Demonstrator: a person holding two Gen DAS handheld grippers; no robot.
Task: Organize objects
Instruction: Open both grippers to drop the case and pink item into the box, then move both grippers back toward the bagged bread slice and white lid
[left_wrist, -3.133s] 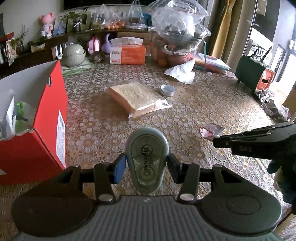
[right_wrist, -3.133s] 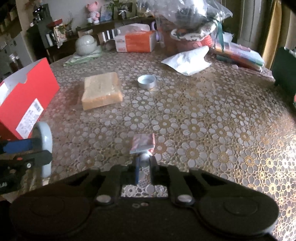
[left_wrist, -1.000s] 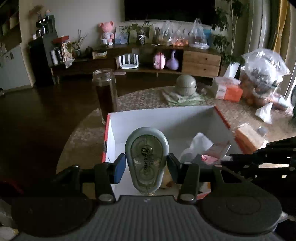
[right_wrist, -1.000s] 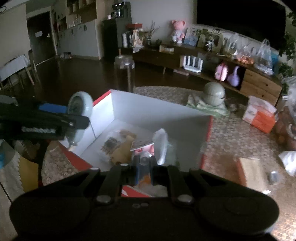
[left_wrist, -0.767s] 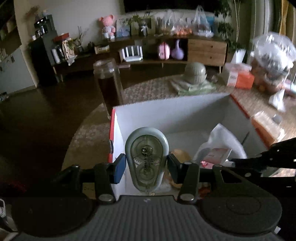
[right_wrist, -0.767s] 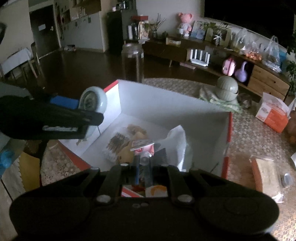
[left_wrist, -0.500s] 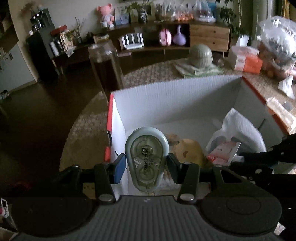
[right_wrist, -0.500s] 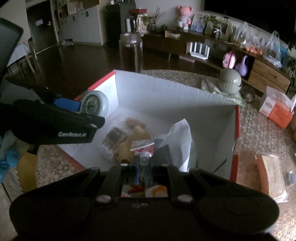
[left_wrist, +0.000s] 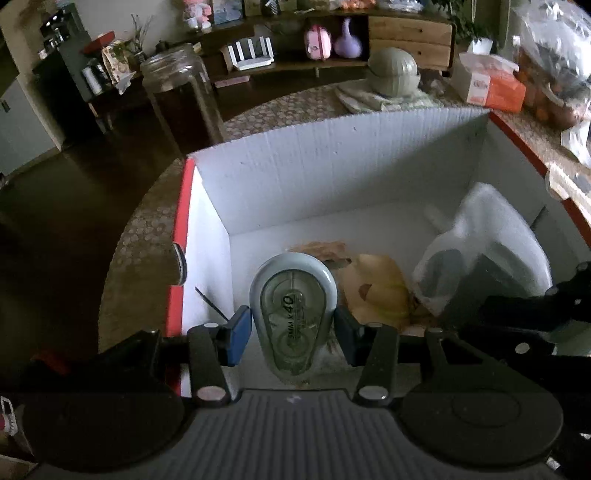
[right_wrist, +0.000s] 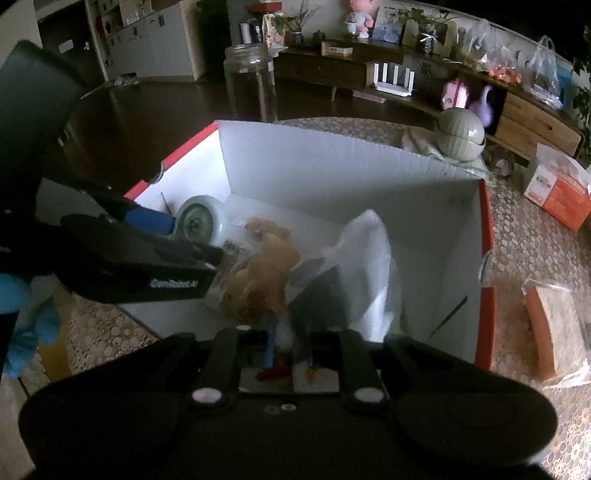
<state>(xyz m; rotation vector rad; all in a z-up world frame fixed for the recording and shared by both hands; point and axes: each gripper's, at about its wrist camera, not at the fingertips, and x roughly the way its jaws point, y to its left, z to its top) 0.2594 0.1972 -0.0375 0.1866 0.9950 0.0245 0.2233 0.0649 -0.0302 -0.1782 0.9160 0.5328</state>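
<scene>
Correction tape (left_wrist: 293, 315) gripped in left claw (left_wrist: 293, 328), inside red box (left_wrist: 332, 177); right claw (right_wrist: 290, 352) shut on small packet (right_wrist: 282, 338) above box contents.

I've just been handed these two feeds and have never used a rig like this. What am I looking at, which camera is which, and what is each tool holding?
There is no robot arm: a person holds a two-finger gripper in each hand, and each has a fisheye camera looking forward along its fingers. In the left wrist view, the left gripper holds a grey correction tape dispenser between its blue pads, over the red box with white inside walls. In the right wrist view, the right gripper is nearly closed on something small; I cannot tell what. The box holds a white plastic bag and tan items. On the patterned table stand a glass jar, an orange tissue box and wrapped bread.
</scene>
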